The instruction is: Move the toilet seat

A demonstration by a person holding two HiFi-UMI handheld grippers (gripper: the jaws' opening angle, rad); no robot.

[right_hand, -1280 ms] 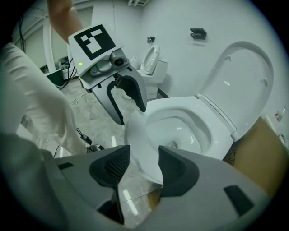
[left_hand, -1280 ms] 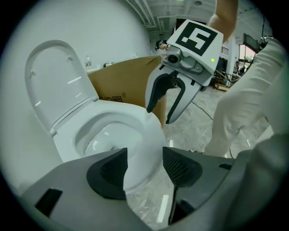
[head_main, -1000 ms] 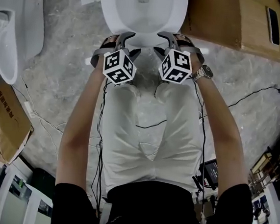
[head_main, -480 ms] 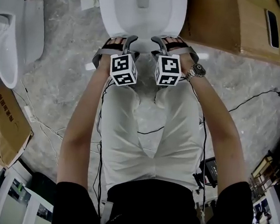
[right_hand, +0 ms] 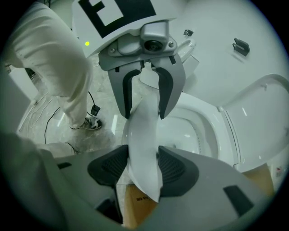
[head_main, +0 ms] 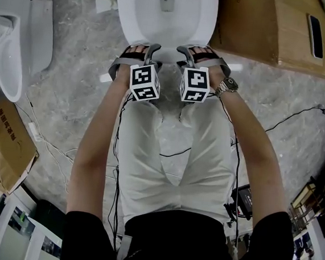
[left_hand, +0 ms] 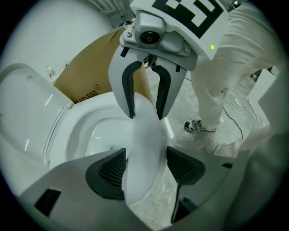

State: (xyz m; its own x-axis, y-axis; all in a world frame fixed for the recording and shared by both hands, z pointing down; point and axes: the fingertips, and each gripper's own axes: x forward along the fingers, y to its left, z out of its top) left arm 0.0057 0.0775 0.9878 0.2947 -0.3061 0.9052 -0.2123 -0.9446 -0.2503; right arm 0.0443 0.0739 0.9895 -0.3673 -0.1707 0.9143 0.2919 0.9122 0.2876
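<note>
Right tool (right_hand: 143, 170) clamps the toilet seat (right_hand: 142, 137) rim at twelve o'clock; left tool (left_hand: 146, 170) straddles it, jaws wide, seemingly loose

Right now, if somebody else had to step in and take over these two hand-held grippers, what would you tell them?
Left hand-held gripper: open, with its jaws either side of the front edge of the toilet seat and a gap at one pad.
Right hand-held gripper: shut on the same front edge, next to the left one.
Lid: up, behind the bowl.
Done: both grippers are at the seat's front edge. I cannot tell whether the seat has been moved yet.
To do: probably close the left gripper too, then move the seat with both.
</note>
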